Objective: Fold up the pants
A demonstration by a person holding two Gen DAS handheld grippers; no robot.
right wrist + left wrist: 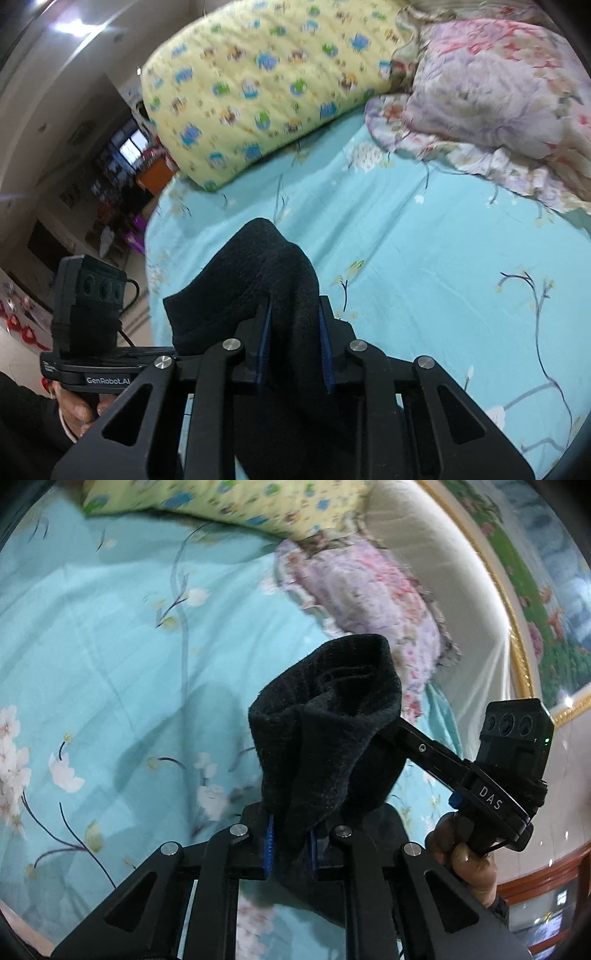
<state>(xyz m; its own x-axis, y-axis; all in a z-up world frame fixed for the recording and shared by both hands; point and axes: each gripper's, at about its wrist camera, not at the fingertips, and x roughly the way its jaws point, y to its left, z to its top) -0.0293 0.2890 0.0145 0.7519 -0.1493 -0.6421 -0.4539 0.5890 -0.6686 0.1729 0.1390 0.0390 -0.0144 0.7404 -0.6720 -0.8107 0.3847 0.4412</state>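
Fingers of both grippers pinch bunched black pants.

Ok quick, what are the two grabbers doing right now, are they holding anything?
Left gripper: jaws shut on the black pants, a bunched fold.
Right gripper: jaws shut on the black pants too.

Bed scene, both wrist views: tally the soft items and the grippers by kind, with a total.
Black pants: 1
Yellow patterned quilt: 1
Pink floral pillow: 1
Turquoise floral bedsheet: 1
Grippers, each clamped on the pants: 2, left gripper, right gripper
Total: 6
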